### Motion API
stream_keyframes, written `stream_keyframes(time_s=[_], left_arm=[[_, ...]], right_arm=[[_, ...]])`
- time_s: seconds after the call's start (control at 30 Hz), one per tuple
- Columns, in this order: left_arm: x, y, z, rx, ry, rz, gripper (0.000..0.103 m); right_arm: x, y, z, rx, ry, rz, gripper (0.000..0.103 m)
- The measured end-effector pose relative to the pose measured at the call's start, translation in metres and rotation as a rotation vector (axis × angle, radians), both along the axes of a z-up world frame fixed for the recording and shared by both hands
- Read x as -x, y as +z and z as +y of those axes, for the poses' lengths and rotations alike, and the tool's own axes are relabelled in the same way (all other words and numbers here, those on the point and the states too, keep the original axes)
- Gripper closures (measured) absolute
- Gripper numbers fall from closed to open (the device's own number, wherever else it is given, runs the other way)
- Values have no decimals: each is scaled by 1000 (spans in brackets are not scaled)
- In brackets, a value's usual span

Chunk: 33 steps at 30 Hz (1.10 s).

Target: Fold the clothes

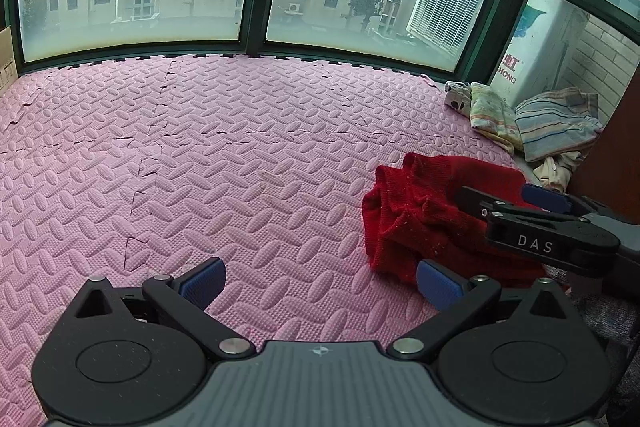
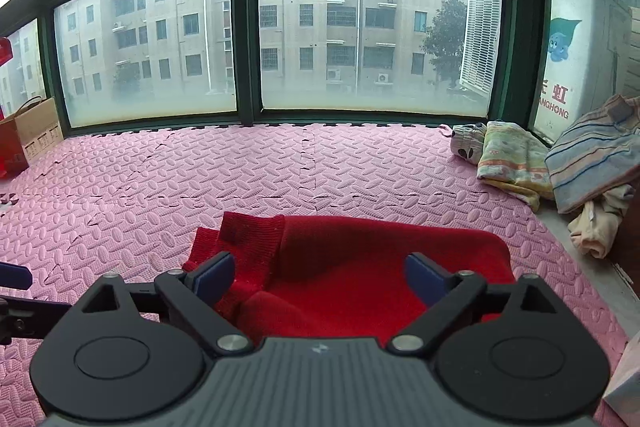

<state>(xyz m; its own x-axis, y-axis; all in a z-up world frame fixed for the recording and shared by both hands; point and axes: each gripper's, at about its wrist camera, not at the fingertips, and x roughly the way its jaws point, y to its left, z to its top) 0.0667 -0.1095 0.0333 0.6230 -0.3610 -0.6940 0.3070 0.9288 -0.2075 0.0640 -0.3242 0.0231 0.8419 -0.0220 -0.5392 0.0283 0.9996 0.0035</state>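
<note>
A crumpled red knit sweater (image 1: 416,219) lies on the pink foam mat (image 1: 224,155), at the right of the left wrist view. My left gripper (image 1: 320,283) is open and empty, low over the mat just left of the sweater. My right gripper (image 2: 320,277) is open, right over the sweater (image 2: 360,267), with red cloth between and under its blue pads; it also shows in the left wrist view (image 1: 520,203). The tip of my left gripper shows at the left edge of the right wrist view (image 2: 14,277).
A pile of other clothes lies at the far right by the wall: a striped blue shirt (image 2: 592,163), a yellow patterned cloth (image 2: 508,159) and a pale garment (image 2: 596,227). A cardboard box (image 2: 40,131) stands far left. Windows (image 2: 248,39) close the far side.
</note>
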Motion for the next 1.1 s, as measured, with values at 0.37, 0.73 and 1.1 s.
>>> stream_keyframes(time_s=[0.37,0.73,1.1], left_arm=[[25,-8,-16,-42,-59,-5,0],[44,-16,-27,-67,-100,-1,0],[66,-20,-32,-85,-122,-12,0]], right_arm=[[65,-13,-20,-79,-90,37,0],[106,-27,-29,-96,-219,60,0],[125,-30,-25,-77,-247,55,0]])
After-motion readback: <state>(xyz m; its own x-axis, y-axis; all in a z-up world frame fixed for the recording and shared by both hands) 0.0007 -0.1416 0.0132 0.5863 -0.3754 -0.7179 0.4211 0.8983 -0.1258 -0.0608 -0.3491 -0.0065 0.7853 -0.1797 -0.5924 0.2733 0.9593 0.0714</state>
